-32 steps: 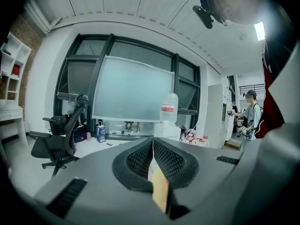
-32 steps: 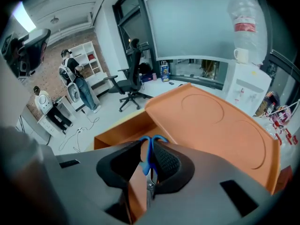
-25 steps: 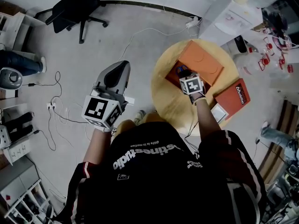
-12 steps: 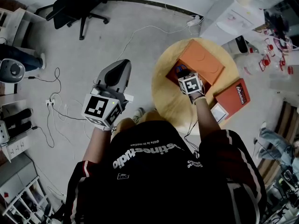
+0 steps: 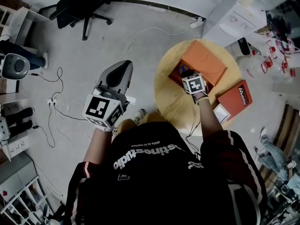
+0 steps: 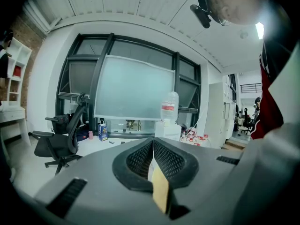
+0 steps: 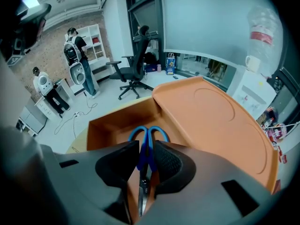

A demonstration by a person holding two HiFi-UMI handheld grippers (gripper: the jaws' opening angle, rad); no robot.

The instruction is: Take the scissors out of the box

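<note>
An orange box (image 7: 112,125) stands on the round wooden table (image 5: 171,100) with its lid (image 7: 211,111) flung open to the right. Blue-handled scissors (image 7: 143,159) lie inside it, handles away from me. My right gripper (image 7: 146,146) reaches down into the box, in the head view (image 5: 186,73) too. Its jaws have just been opening and now stand open, with the scissors' shanks between the pads. My left gripper (image 5: 123,67) hangs over the floor left of the table, far from the box. Its pads (image 6: 164,161) meet with nothing between them.
A red flat box (image 5: 234,97) and a small white item (image 5: 219,112) lie on the table's right side. A black office chair (image 5: 79,6) and loose cables (image 5: 56,111) are on the floor. Two people (image 7: 77,60) stand by shelves far left.
Both hands keep their places. Only the head camera's view has shifted a little.
</note>
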